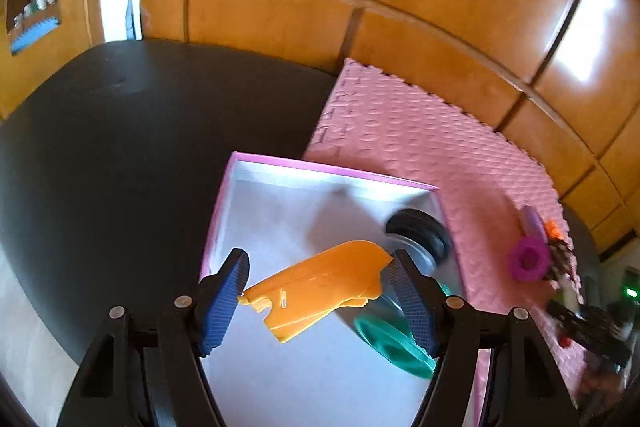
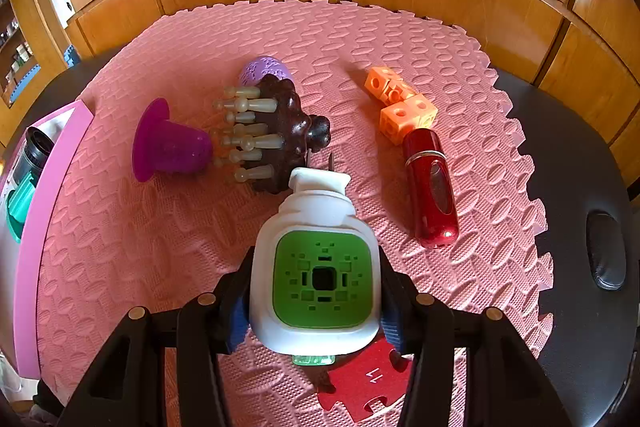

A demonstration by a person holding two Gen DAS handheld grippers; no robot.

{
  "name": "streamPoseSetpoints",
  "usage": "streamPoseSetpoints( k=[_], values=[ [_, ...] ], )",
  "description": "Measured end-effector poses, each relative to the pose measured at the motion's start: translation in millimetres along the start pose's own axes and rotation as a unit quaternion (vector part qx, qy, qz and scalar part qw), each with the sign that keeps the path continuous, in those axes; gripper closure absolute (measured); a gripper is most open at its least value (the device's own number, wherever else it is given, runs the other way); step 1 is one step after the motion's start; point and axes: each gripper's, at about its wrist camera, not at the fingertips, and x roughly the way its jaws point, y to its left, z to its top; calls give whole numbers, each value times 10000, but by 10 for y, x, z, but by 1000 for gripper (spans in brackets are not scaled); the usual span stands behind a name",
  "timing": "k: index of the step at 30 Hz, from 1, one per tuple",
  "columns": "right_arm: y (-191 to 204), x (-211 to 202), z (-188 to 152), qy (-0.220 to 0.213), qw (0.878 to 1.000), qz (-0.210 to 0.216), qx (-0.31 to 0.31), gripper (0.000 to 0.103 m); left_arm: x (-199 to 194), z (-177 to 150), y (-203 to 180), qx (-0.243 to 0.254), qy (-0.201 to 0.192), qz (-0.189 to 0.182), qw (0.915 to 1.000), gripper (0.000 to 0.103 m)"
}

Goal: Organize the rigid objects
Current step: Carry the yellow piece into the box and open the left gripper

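We see the pink foam mat (image 2: 168,267) on the dark table (image 1: 120,147), with the pink-rimmed box (image 1: 256,163) at its left edge. Over the box, our left gripper (image 1: 318,301) stands wide; the orange plastic piece (image 1: 320,291) lies between its pads, though we cannot tell if they touch it. Our right gripper (image 2: 316,293) is clamped on the white-and-green device (image 2: 320,267) above the mat, near the brown brush (image 2: 276,135), red bottle (image 2: 432,187) and orange cubes (image 2: 400,103).
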Motion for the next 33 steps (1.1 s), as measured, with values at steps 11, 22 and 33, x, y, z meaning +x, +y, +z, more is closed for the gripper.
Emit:
streamPoseSetpoints(
  k=[11,22,33],
  values=[
    [3,-4,-2,-13,10000,-14,-19,50,355,144,96,50,149,317,9994,30],
    [3,-5,3,-16,10000,-18,-25,50,223,109,105,0,85,279,9996,23],
    [-11,2,10,-46,10000,-37,-25,50,-520,-405,-18,519,-553,847,9935,23]
  ],
)
